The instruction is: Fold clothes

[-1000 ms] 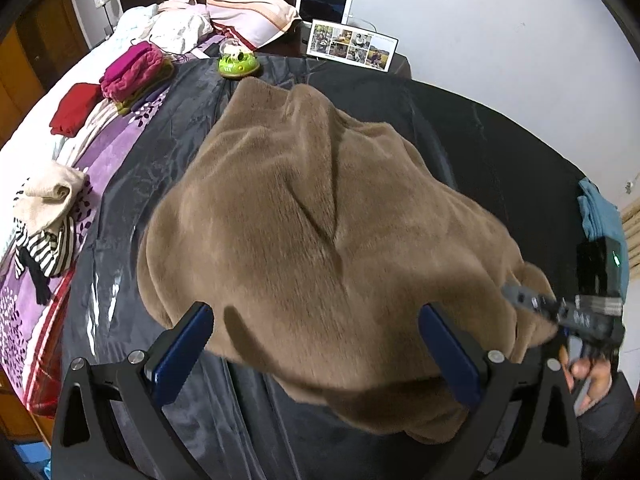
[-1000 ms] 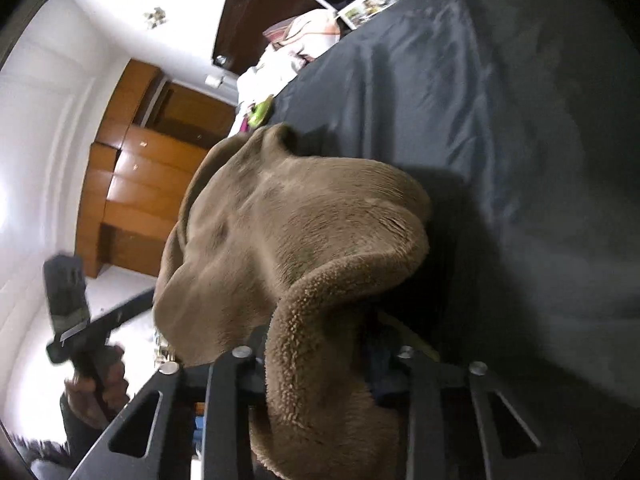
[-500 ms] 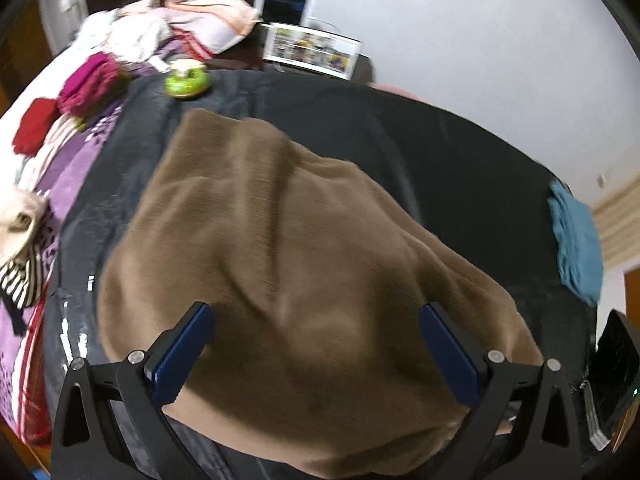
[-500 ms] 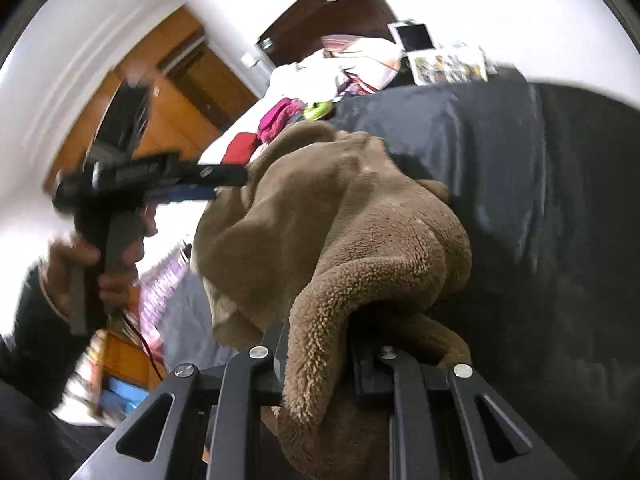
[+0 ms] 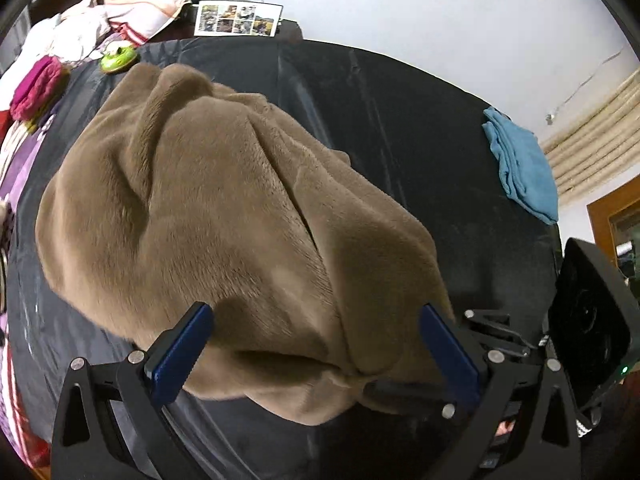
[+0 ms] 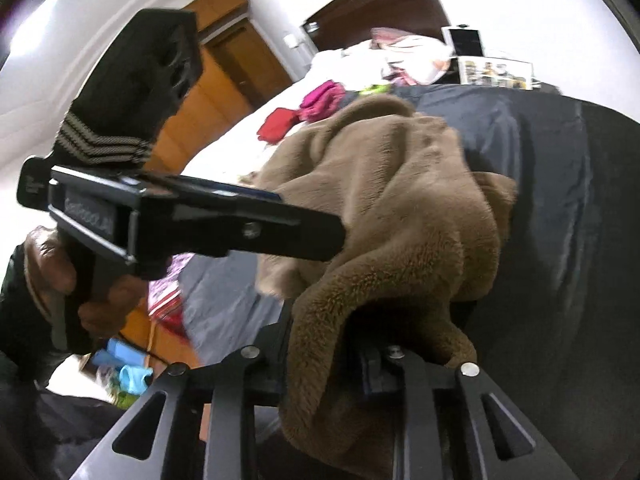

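Observation:
A brown fleece garment (image 5: pixel 208 208) lies bunched on the black sheet (image 5: pixel 420 128) that covers the bed. My left gripper (image 5: pixel 316 346) is open, its blue pads (image 5: pixel 180 348) spread wide over the garment's near edge with no cloth pinched between them. My right gripper (image 6: pixel 328 364) is shut on a thick fold of the brown fleece garment (image 6: pixel 384 200) and holds that edge lifted. In the right wrist view the left gripper (image 6: pixel 334 236) shows side-on, held by a hand (image 6: pixel 60 272), its tips just above the fleece. The right gripper's body (image 5: pixel 588 320) sits close at the lower right.
A folded blue cloth (image 5: pixel 520 168) lies at the sheet's right edge. A green toy (image 5: pixel 118 58), magenta clothes (image 5: pixel 34 88), pillows (image 5: pixel 136 8) and a photo frame (image 5: pixel 236 20) are at the far end. A red garment (image 6: pixel 276 124) and wooden wardrobe (image 6: pixel 224 92) are to the left.
The right gripper has swung round with the fleece edge still held. The left gripper has come in close beside it, over the garment's near edge, still open.

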The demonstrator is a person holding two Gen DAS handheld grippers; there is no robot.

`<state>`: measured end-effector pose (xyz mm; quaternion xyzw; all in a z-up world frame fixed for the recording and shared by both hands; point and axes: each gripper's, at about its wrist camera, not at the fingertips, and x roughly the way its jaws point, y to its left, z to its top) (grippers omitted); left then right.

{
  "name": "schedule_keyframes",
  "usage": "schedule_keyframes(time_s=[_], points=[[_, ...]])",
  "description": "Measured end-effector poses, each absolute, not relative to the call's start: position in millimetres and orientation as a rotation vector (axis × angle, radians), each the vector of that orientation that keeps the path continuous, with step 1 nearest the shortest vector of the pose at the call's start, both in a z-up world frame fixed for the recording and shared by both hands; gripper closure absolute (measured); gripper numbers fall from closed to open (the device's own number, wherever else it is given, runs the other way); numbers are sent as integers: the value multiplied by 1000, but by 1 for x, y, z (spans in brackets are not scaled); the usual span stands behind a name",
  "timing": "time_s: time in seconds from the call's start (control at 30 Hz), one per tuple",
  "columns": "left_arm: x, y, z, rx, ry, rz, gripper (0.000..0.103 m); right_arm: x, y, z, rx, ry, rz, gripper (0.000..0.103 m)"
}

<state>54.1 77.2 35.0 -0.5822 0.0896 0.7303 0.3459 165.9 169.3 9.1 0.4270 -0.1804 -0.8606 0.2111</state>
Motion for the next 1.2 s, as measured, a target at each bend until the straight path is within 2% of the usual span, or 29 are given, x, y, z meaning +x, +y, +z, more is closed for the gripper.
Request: schedule_keyframes(time_s=[0.23,0.3,0.33,0.5,0.67,0.8,1.03,1.2], points=[[84,60,49,-1517,181,1937,0,187,158,12,1146,-540,-2246,68],[94,52,51,-1512,185,1955,0,191,157,11,1139,-562,-2205,51],[98,46,50,-1518,181,1967,0,193,157,11,1135,-574,-2185,49],[119,20,44,-1550,122,2029,0,202,152,9,1132,-565,-2112,49],[144,0,46,-1477,15,2102,0,197,166,8,1161,-698,-2017,48],[152,-7,48,-1450,-67,2146,0,198,167,9,1162,-691,-1981,48],[168,-1,44,-1424,-28,2195,0,205,181,9,1178,-671,-1987,47],[180,3,40,-1405,8,2228,0,212,215,2,1204,-744,-2052,47]])
